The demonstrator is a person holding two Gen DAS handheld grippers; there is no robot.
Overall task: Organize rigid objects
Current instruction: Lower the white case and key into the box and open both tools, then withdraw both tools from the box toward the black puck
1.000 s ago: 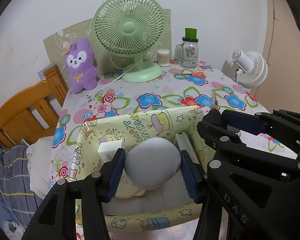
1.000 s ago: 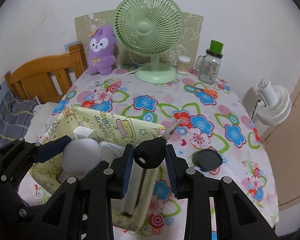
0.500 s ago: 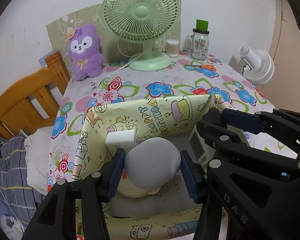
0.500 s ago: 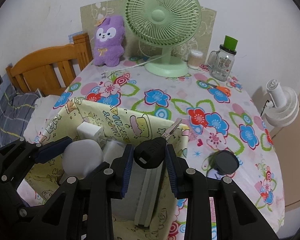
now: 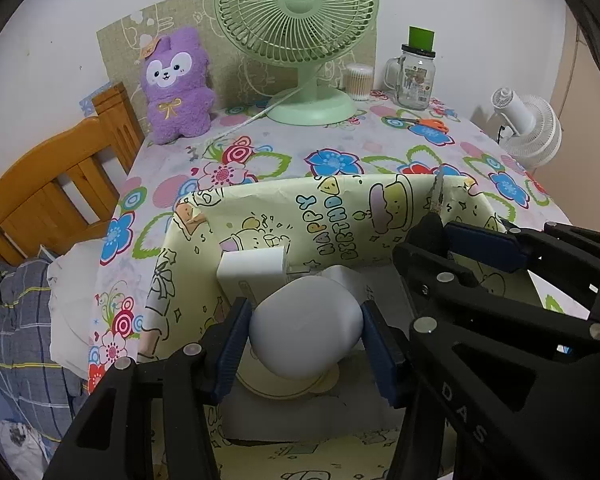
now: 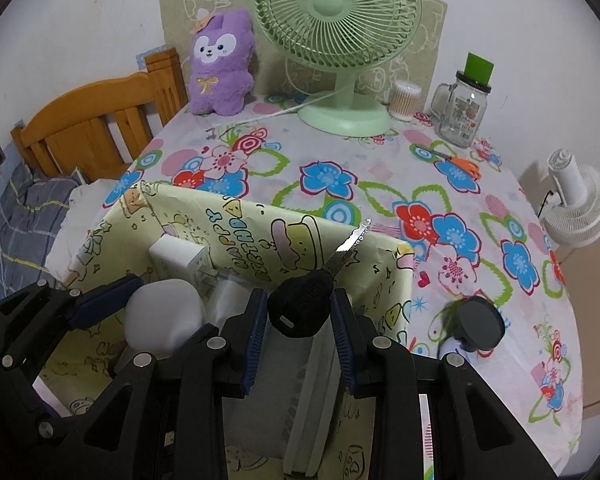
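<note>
Left gripper (image 5: 304, 344) clamps a smooth, matte grey egg-shaped object (image 5: 305, 327) over the paper-wrapped box (image 5: 340, 208) — crinkly cartoon print. Right gripper (image 6: 298, 320) pinches a black-headed key (image 6: 302, 308), its serrated metal blade poking above the box's far rim. Floral desk (image 6: 380, 160) beyond lies open.

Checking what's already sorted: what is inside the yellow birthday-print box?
Inside the yellow box: a white charger plug by the back wall, a round cream disc on the floor, and a long white slatted item at the right. The held grey egg-shaped object and both grippers hide the rest.
</note>
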